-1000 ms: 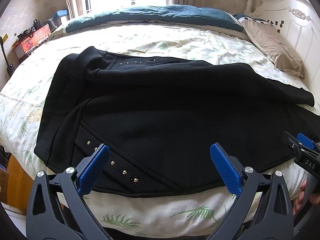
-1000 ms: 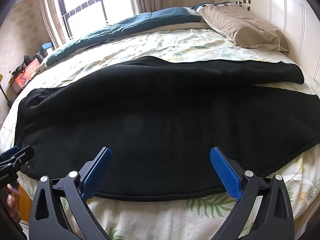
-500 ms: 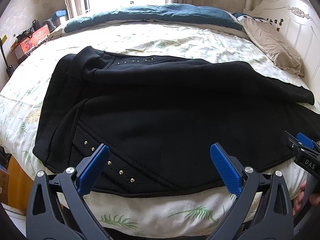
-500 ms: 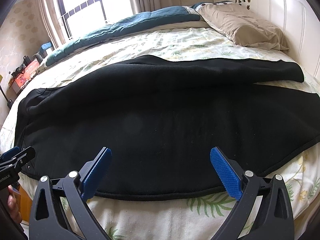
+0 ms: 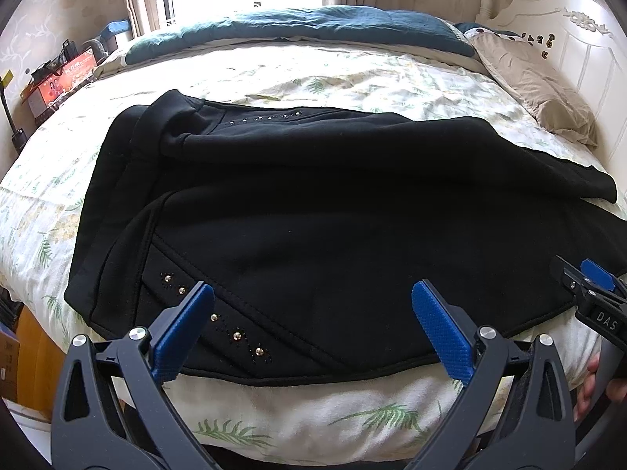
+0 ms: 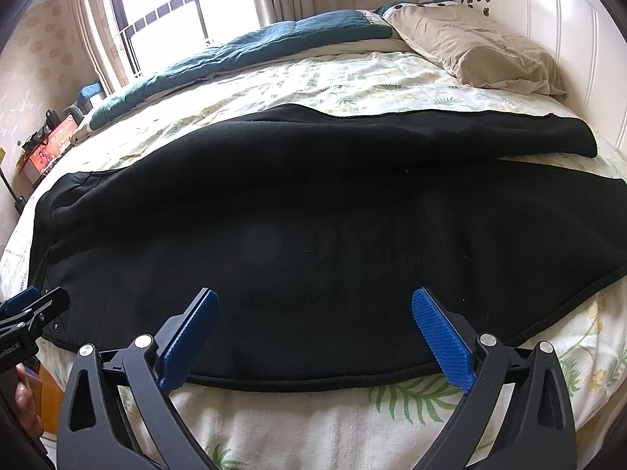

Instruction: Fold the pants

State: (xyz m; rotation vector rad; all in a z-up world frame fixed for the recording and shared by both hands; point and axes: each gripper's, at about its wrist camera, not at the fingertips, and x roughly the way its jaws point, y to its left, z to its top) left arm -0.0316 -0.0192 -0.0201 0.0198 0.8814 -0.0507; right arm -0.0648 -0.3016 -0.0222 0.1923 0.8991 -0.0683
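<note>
Black pants [image 5: 333,211] lie spread across the bed, waistband to the left, legs running right; studded pocket trim [image 5: 219,321] faces me. The upper leg lies folded over the lower one. My left gripper [image 5: 313,325] stands open just above the near hem, by the studded pocket, holding nothing. In the right wrist view the same pants [image 6: 333,243] fill the middle, and my right gripper [image 6: 315,333] is open over the near hem of the leg part. Each gripper shows at the edge of the other's view, the right gripper [image 5: 588,286] and the left gripper [image 6: 27,309].
The bed [image 5: 313,74] carries a leaf-print sheet, a teal quilt [image 5: 313,27] at the far side and a beige pillow [image 6: 482,51] by the white headboard [image 6: 556,19]. A red box [image 5: 62,78] sits on a side table at left. A hand [image 5: 591,384] holds the right gripper's handle.
Both grippers stayed open and almost still; the left view crept slightly nearer to the studded pocket, and the pants did not move.
</note>
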